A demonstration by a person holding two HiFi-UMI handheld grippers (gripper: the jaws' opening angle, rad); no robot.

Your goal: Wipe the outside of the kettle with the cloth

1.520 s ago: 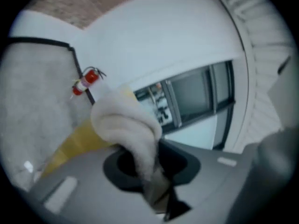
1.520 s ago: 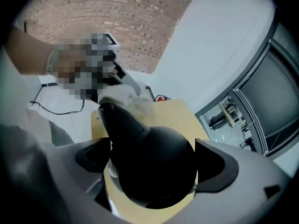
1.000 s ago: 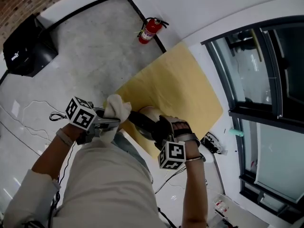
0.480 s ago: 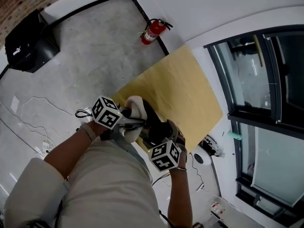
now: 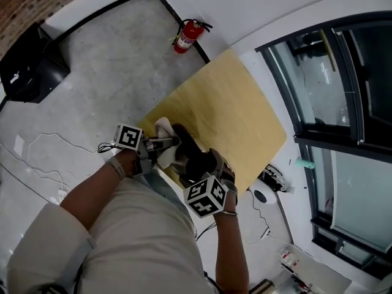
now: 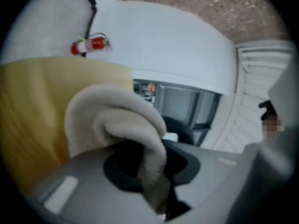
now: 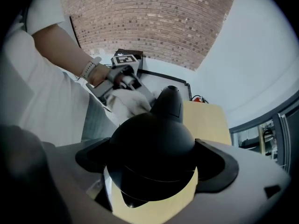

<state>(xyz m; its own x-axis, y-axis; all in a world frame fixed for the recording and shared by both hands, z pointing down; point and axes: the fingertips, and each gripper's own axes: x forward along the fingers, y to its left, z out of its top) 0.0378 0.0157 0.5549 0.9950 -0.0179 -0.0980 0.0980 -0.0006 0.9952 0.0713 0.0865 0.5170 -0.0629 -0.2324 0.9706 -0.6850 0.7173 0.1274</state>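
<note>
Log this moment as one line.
left gripper: shut on cloth | cloth: beside kettle | right gripper: clamped on kettle top | kettle: over yellow table

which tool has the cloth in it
The left tool: its jaws pinch the pale cloth, while the right tool grips the kettle by its black top.
</note>
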